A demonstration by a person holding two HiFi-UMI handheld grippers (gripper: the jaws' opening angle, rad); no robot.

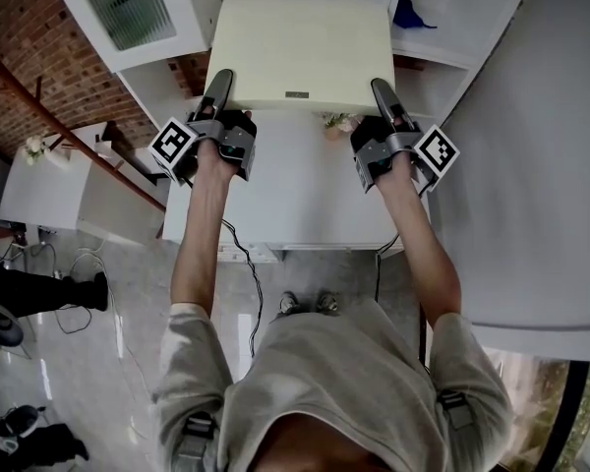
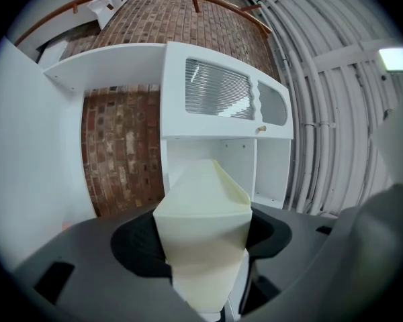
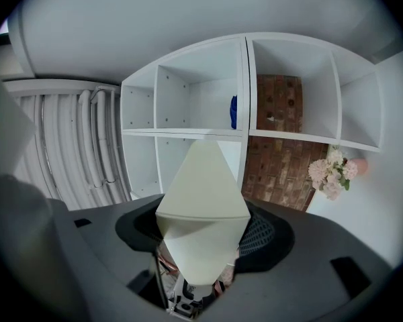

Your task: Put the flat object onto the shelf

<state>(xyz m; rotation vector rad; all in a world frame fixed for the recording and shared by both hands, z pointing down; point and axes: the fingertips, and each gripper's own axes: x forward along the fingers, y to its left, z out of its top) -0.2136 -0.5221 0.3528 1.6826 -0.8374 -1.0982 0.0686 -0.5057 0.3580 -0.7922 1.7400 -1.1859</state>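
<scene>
- Ahead of the right gripper stands the white shelf, an open grid of cubbies; a blue thing sits in 1 upper cubby, just above and beyond the jaws
- To that gripper's right, pink and white flowers rest on a white surface; brick wall shows behind the open-backed cubbies
- Ahead of and above the left gripper hangs a white cabinet door with ribbed glass; pale ribbed pipes run to its right
- Below both grippers lies a white counter
- The flat object, a cream panel, is held level between the 2 grippers, in front of the shelf and above the counter; its far edge points toward the cubbies
- Each gripper pinches the panel's near edge, 1 at either corner; in both gripper views the cream edge fills the gap between the dark jaws, pads pressed on it
- Both forearms reach forward, roughly parallel; the left hand and right hand grasp the handles, marker cubes turned outward
</scene>
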